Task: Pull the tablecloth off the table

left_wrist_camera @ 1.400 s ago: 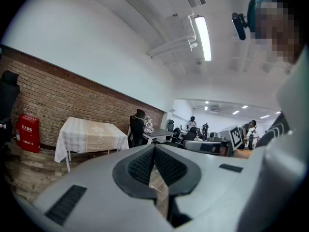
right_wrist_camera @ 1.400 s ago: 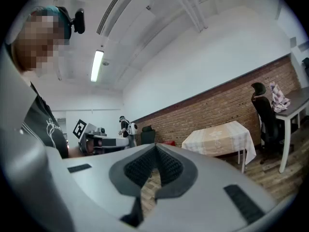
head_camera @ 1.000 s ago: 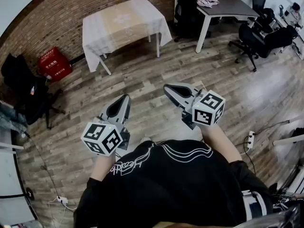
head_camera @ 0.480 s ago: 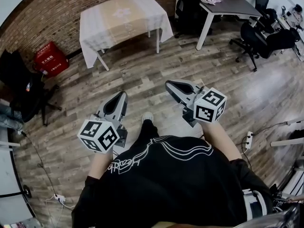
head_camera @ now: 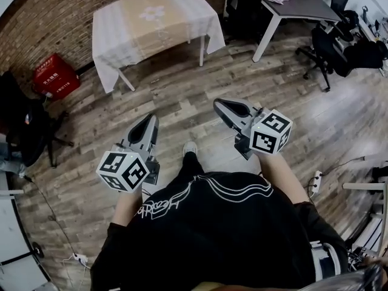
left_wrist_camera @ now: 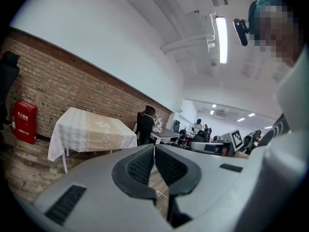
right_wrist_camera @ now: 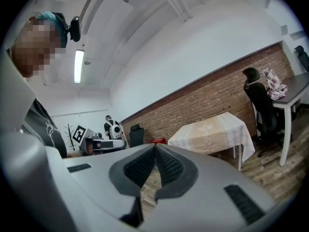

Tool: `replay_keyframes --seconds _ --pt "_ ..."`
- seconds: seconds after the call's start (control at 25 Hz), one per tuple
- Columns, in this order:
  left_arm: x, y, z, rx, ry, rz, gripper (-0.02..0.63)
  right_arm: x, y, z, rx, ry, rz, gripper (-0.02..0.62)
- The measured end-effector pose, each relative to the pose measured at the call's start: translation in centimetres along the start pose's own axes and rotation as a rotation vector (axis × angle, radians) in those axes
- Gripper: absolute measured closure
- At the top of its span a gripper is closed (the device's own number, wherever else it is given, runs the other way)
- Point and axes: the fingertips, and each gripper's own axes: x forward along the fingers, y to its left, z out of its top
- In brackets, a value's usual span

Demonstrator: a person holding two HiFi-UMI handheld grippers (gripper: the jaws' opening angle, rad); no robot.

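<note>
A white and beige checked tablecloth (head_camera: 151,23) covers a small white-legged table by the brick wall, far ahead of me. It also shows as the draped tablecloth (left_wrist_camera: 91,134) in the left gripper view and the tablecloth (right_wrist_camera: 212,132) in the right gripper view. My left gripper (head_camera: 150,121) is shut and empty, held over the wooden floor well short of the table. My right gripper (head_camera: 219,105) is also shut with nothing between its jaws, level with the left one. Both point toward the table.
A red box (head_camera: 53,77) stands by the wall left of the table. A dark chair (head_camera: 27,126) is at the left. A grey desk (head_camera: 297,5) and black office chairs (head_camera: 330,47) fill the right back. A power strip (head_camera: 315,180) lies on the floor.
Both grippers and I have moved forward across the floor toward the table, which now sits nearer and lower in the head view. A foot has stepped out in front.
</note>
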Motion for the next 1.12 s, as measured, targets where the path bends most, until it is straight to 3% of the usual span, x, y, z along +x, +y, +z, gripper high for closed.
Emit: replay_keyframes --seconds 0.16,0.4,0.56,0.64,0.84,1.12 --pt "5.4 5.7 2.2 -0.021 0.032 0.007 0.6 5.1 -5.6 2.5 0.029 0.003 -0.015 0.598" --pt "13.1 13.7 6.4 0.019 0.065 0.022 0.6 12.9 -13.1 6.5 0.054 -0.005 -0.018 0.598" --pt "16.9 18.4 8.5 -0.037 0.059 0.014 0.6 16.7 -17.2 8.1 0.062 -0.026 -0.025 0.597" --pt "18.1 20.3 9.3 -0.055 0.045 0.017 0.598 17.9 -18.8 8.5 0.066 -0.034 -0.031 0.597" --pt "19.3 25.4 10.2 -0.058 -0.003 0.115 0.598 19.7 -22.1 9.0 0.068 -0.035 -0.046 0.597" --pt "20.5 29.8 10.1 -0.05 -0.008 0.203 0.578 21.8 -26.9 8.9 0.075 -0.013 -0.054 0.597"
